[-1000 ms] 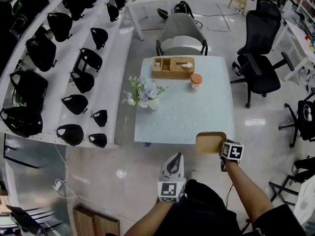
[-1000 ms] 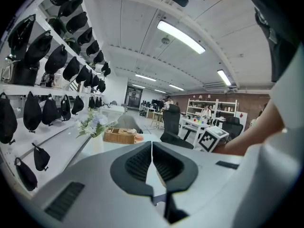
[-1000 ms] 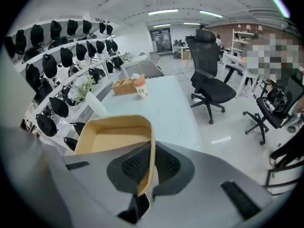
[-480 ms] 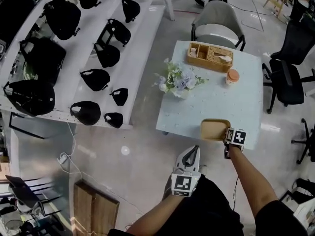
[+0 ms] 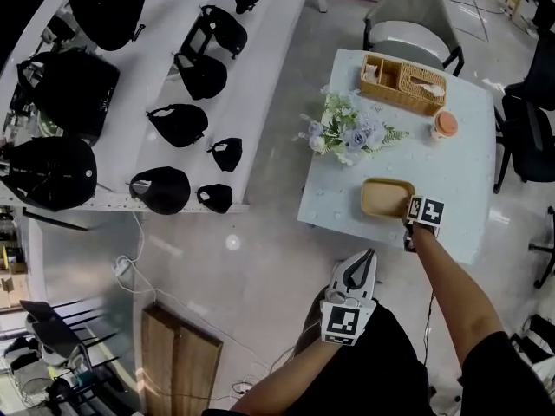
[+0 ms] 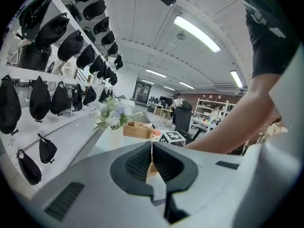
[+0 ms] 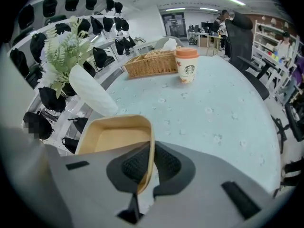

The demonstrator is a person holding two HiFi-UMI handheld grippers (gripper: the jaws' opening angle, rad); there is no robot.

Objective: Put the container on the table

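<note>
A shallow tan container hangs low over the near part of the pale blue table; I cannot tell whether it touches the tabletop. My right gripper is shut on its right wall. In the right gripper view the pads clamp that thin wall, and the jaws have just eased open a little with the wall still between them. My left gripper is short of the table's near edge, over the floor, shut with nothing in it. Its pads meet in a line in the left gripper view.
On the table stand a white vase of flowers, a wicker basket and a paper cup. White shelves with black bags run along the left. A grey chair is beyond the table, a black office chair on the right.
My right gripper has carried the container from beyond the table's near edge to over the tabletop and lowered it. The left gripper has come closer to the table's edge.
</note>
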